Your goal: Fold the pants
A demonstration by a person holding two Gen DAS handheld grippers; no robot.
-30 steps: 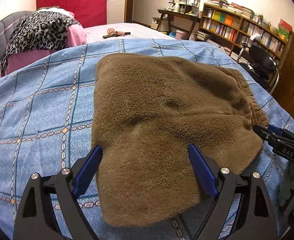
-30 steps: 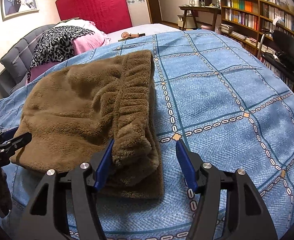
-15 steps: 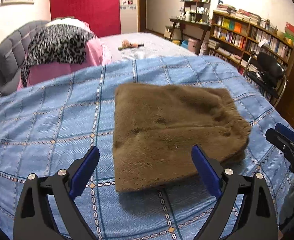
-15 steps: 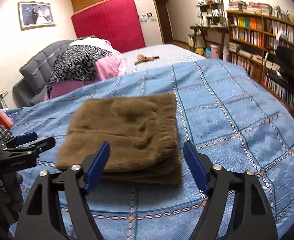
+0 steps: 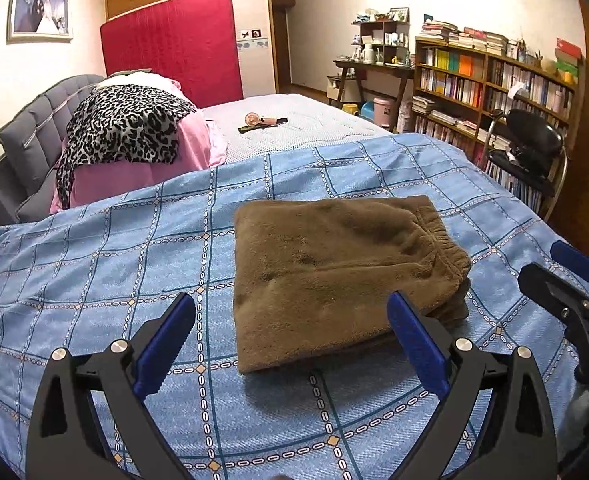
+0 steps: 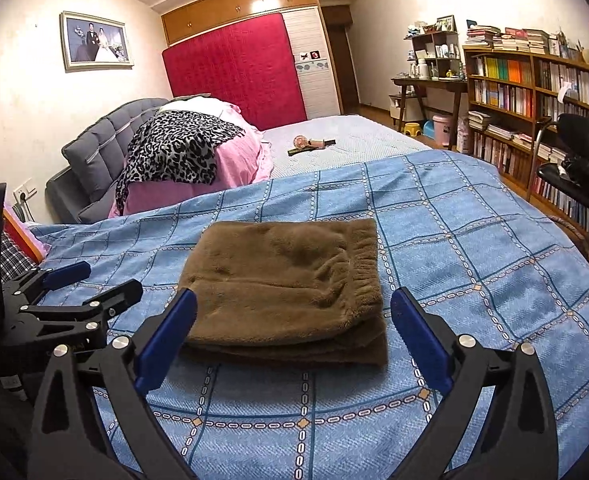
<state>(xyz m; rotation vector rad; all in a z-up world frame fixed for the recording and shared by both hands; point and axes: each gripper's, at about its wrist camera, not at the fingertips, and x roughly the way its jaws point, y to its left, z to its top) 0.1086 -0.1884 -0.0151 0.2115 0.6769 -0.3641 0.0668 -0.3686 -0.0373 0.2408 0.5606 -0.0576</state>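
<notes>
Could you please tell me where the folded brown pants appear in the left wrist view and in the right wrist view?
Left wrist: the pants lie right of centre on the blue quilt, waistband to the right.
Right wrist: the pants lie at centre, waistband again to the right.
Shared landmark: the red panel against the far wall.

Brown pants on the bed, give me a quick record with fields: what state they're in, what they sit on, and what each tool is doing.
item: brown fleece pants
state: folded into a compact stack, elastic waistband at its right edge
surface: blue checked bedspread
left tool: jaws opening, nothing between them, clear of the pants
right tool: jaws opening, nothing between them, clear of the pants
behind: leopard-print cloth over pink bedding
</notes>
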